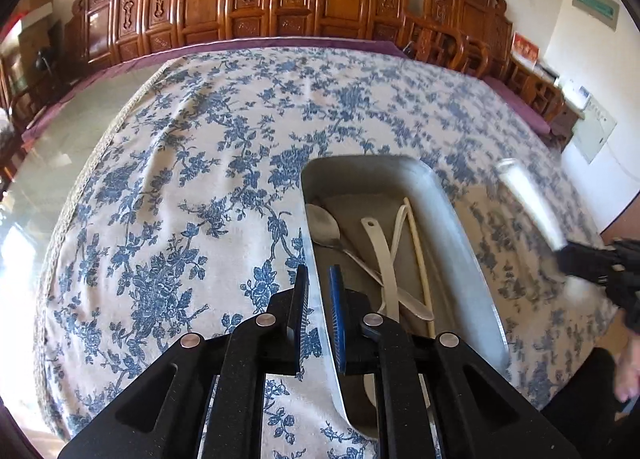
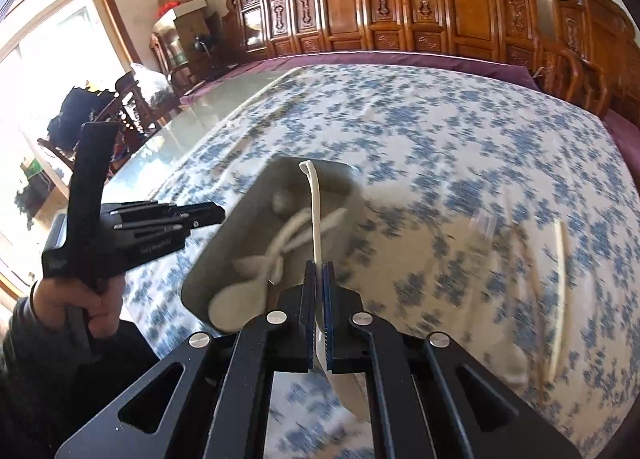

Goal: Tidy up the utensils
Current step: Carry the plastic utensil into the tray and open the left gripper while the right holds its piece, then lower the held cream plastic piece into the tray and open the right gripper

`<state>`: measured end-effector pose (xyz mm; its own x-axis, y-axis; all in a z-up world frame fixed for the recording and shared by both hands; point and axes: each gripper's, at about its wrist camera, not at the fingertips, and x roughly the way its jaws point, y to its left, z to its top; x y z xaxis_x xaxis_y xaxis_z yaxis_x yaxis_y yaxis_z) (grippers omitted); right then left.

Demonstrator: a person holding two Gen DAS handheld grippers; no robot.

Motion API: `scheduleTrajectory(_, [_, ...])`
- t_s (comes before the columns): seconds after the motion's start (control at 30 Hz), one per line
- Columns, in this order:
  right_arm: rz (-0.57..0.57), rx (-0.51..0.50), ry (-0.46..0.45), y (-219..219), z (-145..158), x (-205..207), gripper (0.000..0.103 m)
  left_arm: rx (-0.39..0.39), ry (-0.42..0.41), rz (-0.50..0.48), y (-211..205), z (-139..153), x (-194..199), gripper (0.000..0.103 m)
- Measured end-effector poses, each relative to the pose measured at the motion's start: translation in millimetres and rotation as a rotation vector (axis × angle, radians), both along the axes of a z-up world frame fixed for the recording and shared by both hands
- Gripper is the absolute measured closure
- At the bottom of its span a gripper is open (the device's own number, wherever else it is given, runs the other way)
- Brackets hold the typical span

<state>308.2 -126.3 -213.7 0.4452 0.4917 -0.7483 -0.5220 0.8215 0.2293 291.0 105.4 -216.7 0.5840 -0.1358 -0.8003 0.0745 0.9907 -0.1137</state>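
Right claw [image 2: 319, 313]: clamped on a white spoon [image 2: 315, 215], handle pointing ahead.
Tray [image 1: 460, 227]: ahead and left of that claw, its long axis roughly along the handle (three utensils already inside).
Left claw [image 1: 320, 313]: narrow, straddling the tray's left rim.
Chopstick [image 2: 558, 299]: on the worktop, right.

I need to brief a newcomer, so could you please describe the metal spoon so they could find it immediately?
Start at the blue-flowered tablecloth and find the metal tray the left gripper clamps by its rim. The metal spoon lies along the tray's left wall. It is the only grey, shiny utensil; its neighbours are cream-white.
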Motion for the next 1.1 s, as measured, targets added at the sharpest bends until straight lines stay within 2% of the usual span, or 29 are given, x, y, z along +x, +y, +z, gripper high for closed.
scheduleTrajectory(0.13, [0.006,0.018,0.025,26.8,-5.6,9.7,0.098,-0.019,-0.029,0.012,9.8,10.4,-3.3,0.094])
scheduleTrajectory(0.37, [-0.022,0.070,0.101,56.2,-25.5,28.8,0.098,-0.004,-0.049,0.041,22.3,16.3,-3.4,0.093])
scheduleTrajectory(0.53, [-0.053,0.046,0.122,67.2,-42.5,36.9,0.098,-0.012,-0.045,0.053,26.6,15.5,-2.9,0.093])
scheduleTrajectory(0.8, [-0.049,0.009,0.098,69.6,-52.3,37.0,0.095,-0.007,-0.043,0.040,21.4,14.2,-2.8,0.093])
scheduleTrajectory(0.97, [-0.049,0.030,0.086,63.6,-46.6,37.3,0.095,0.000,-0.040,0.035,18.6,12.2,-2.1,0.093])
scheduleTrajectory(1.1, [-0.047,0.026,0.034,48.0,-32.4,31.6,0.095,-0.003,-0.044,0.024,12.4,13.4,-2.0,0.093])
